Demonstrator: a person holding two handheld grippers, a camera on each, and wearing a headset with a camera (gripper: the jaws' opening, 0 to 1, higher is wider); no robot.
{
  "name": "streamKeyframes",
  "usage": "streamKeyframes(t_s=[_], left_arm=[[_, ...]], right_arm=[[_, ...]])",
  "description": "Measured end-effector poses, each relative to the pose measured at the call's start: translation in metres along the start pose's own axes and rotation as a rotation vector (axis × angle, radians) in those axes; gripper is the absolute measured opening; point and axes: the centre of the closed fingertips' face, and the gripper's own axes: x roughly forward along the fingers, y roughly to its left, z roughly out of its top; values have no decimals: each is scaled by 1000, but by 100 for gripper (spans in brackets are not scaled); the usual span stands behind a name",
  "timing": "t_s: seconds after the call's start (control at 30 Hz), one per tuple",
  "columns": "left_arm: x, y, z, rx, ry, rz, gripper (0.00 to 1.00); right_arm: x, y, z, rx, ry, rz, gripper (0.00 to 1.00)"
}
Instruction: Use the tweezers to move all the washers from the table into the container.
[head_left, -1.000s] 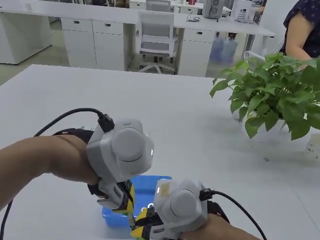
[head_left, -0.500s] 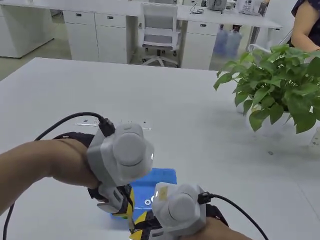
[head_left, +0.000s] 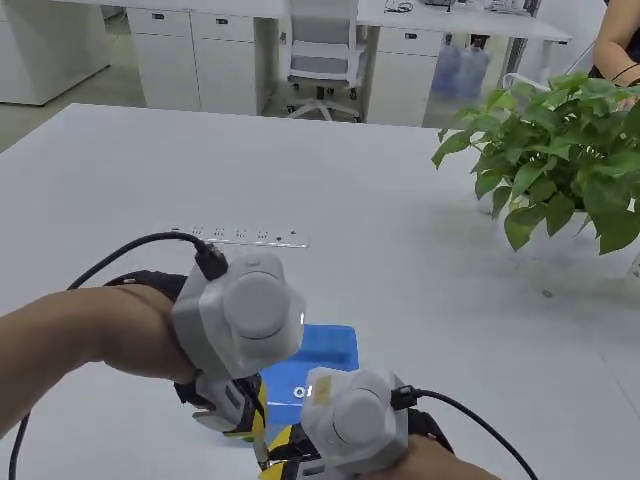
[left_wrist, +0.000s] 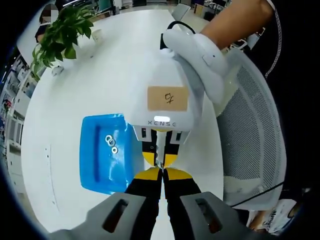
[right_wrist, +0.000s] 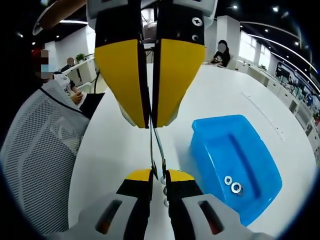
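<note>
**Status: task partly complete.**

Two washers (right_wrist: 232, 184) lie side by side, touching, on the floor of the blue container (right_wrist: 235, 147). In the right gripper view they sit toward the container's 5 o'clock end. The container is set on the white tabletop (right_wrist: 112, 150). It lies at 3 o'clock of the right claw (right_wrist: 159, 175) in that view, and at 9 o'clock of the left claw (left_wrist: 161, 172) in the left gripper view.

The tweezers (right_wrist: 151, 150) are held between the two claws, just beside the container and not over it.

- **Left claw:** it is closed on one end of the tweezers. Its yellow-tipped jaws are pressed together with only the thin metal between them.
- **Right claw:** it is clamped on the other end. Each of the two legs is seen against the inner face of a jaw, so the legs are judged to be squeezed toward each other.

In the gap just below the right claw's tips, at 6 o'clock, small pale ring-like shapes are visible. It cannot be determined whether these are washers pinched by the tweezers or washers lying on the tabletop.

In the head view, a power strip (head_left: 240, 237) lies at 12 o'clock of the claws. A potted plant (head_left: 560, 160) stands at 2 o'clock, well apart from the work. The tabletop directly under the claws is hidden there, so the number of washers left cannot be read.

At least two transfers are judged done. The ring-like shapes, if they are washers, are not yet in the container.
</note>
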Motion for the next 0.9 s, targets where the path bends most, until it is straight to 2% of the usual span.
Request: streamKeyframes(t_s=[0.6, 0.77, 0.9], left_arm=[[10, 0, -2, -2, 6, -10, 6], [10, 2, -1, -12, -3, -12, 6], [14, 4, -6, -17, 11, -14, 6]], right_arm=[[4, -2, -4, 9, 0, 4, 13], [3, -2, -4, 14, -5, 0, 13], [3, -3, -3, 27, -12, -4, 12]])
